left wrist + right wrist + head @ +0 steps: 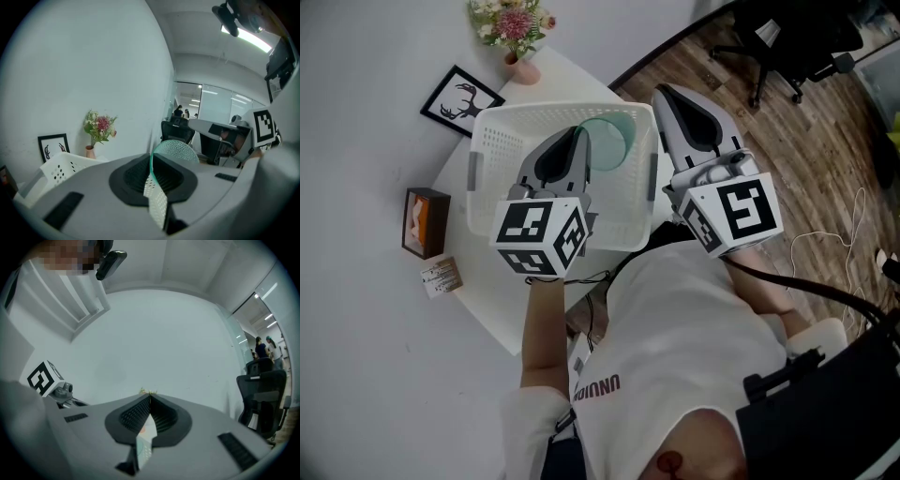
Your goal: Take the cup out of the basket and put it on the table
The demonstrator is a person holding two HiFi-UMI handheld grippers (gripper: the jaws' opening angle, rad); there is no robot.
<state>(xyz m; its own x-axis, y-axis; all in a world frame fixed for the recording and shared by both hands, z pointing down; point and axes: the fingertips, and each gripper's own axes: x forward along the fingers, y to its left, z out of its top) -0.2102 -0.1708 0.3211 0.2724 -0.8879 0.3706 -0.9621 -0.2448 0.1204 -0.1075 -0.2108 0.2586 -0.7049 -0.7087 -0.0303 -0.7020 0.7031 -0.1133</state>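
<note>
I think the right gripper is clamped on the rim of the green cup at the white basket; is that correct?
Not quite: the left gripper is the one clamped on the rim of the green cup at the white basket, as the left gripper view shows. The right gripper is shut on nothing.

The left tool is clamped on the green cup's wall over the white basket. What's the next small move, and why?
Probably lift the left tool straight up. Its jaws are shut on the wall of the cup, but the head view shows it inside the outline of the basket, so it likely must clear the rim before moving to the table.
</note>
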